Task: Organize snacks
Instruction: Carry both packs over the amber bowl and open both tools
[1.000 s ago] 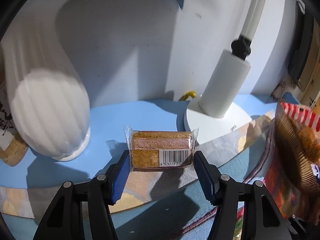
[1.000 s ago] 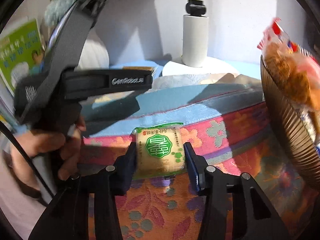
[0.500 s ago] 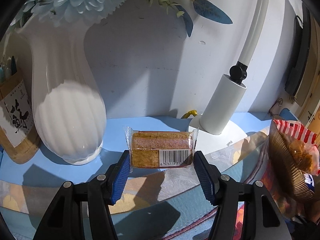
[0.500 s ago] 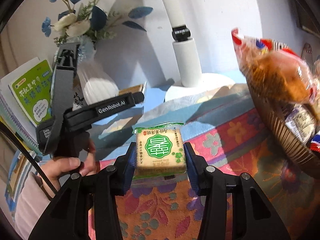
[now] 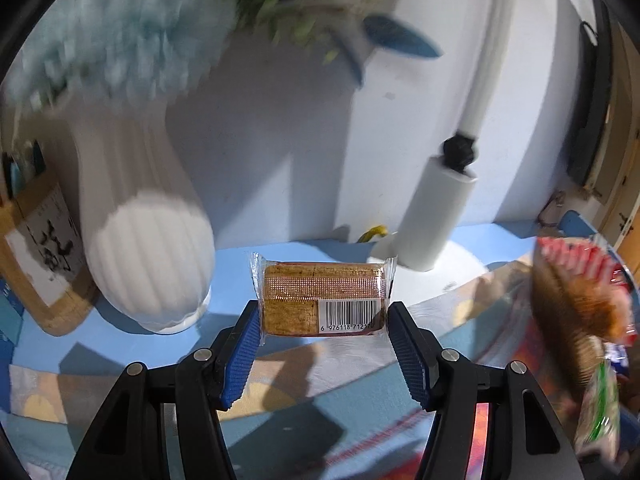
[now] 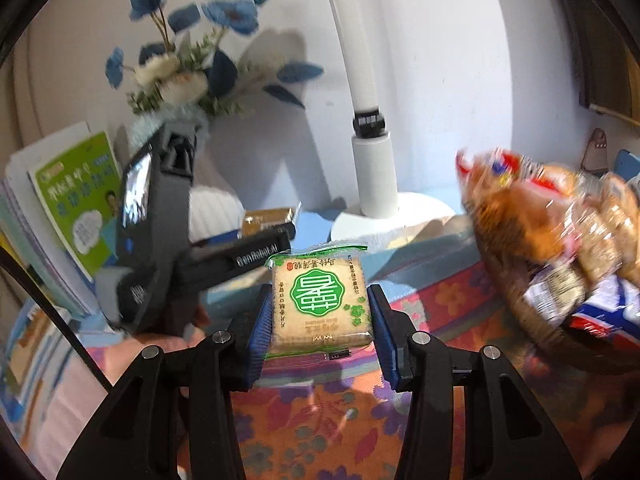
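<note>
My left gripper (image 5: 323, 326) is shut on a brown wafer snack in clear wrap with a barcode (image 5: 324, 300), held in the air above the table. My right gripper (image 6: 322, 322) is shut on a square cake packet with a green round label (image 6: 320, 300), also lifted. A brown ribbed bowl full of snack packets (image 6: 560, 264) stands at the right; it also shows in the left wrist view (image 5: 580, 320). The left gripper's body (image 6: 168, 240) shows in the right wrist view, left of the green-label packet.
A white ribbed vase with blue flowers (image 5: 148, 256) stands at the back left. A white lamp base and pole (image 5: 436, 216) stand at the back, also in the right wrist view (image 6: 376, 176). Books (image 6: 76, 208) lean at the left. A floral cloth (image 6: 328, 420) covers the table.
Both grippers have risen with their snacks held. The views tilted up; the vase flowers and the bowl's contents came into sight. The bowl is now nearer the right gripper.
</note>
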The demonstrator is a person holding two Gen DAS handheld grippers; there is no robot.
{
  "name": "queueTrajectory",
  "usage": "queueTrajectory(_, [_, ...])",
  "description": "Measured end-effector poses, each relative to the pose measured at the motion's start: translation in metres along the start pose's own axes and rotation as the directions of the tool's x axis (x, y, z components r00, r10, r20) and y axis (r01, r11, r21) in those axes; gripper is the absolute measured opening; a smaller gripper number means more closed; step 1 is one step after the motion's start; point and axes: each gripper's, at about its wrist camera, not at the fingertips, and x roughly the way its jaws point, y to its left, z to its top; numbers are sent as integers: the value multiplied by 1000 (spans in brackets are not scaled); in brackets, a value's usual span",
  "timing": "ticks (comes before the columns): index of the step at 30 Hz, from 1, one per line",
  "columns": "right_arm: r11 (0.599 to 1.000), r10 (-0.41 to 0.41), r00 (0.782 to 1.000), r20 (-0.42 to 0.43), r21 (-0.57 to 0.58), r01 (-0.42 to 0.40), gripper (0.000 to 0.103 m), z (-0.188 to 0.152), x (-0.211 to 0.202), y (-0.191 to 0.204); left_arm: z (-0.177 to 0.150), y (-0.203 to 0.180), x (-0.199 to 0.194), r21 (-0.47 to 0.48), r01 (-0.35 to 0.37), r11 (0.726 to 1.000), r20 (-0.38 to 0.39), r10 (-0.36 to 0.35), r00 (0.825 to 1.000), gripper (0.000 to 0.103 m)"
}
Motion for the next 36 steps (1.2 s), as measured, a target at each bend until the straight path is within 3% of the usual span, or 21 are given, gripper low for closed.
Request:
queueTrajectory(4, [999,-27,999,30,32,26,45,27,-33,-11,22,-26,-35,50,36,998,3,-36,999,61])
queueTrajectory(8, [988,-152,988,16,26,152,45,55,-49,-35,56,-75,-55,144,93,985,-61,-85,995,62])
queueTrajectory(12, [971,-230,973,-35,63,232,45,65,-53,-73,83,-134,-47,173,217,961,-156,-191,969,62])
queueTrajectory(18, [938,-318,943,-92,112,328,47,60,-54,-126,94,-214,-4,199,324,925,-274,-265,925,63])
queueTrajectory(19, [934,-324,940,-105,125,336,50,57,-53,-135,93,-222,1,209,323,923,-287,-258,923,69])
queueTrajectory(20, [931,-327,937,-123,127,342,56,56,-51,-142,91,-229,7,222,317,922,-300,-245,922,82])
queueTrajectory(22, [933,-322,934,-157,117,341,99,55,-46,-151,86,-237,16,255,261,931,-301,-180,936,95])
queueTrajectory(25, [939,-304,941,-151,117,322,101,55,-50,-157,80,-239,13,301,200,932,-272,-117,955,96])
queueTrajectory(30, [952,-272,948,-166,98,290,101,60,-53,-164,76,-223,-4,298,109,948,-221,-42,974,96])
queueTrajectory(36, [985,-103,978,-180,119,126,101,73,-65,-190,61,-197,-45,221,-88,971,-146,122,982,97])
